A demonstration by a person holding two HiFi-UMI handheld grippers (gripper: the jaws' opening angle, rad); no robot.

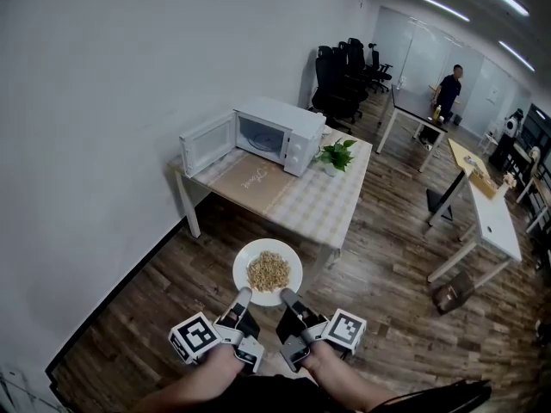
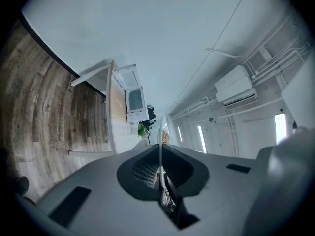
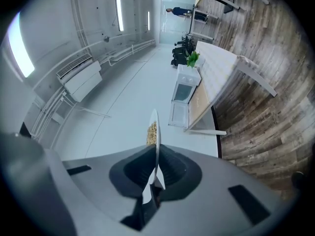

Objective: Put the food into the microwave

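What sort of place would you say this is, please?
Most likely an office: black swivel chairs are grouped by the wall, long white desks stand at right, and a microwave sits on a table.

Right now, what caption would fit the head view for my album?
Left gripper and right gripper hold a white plate of food before the open microwave on the table.

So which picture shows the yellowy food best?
The head view, looking down on the yellowish food pile on the round white plate. Both gripper views catch the plate edge-on, just a sliver of food.
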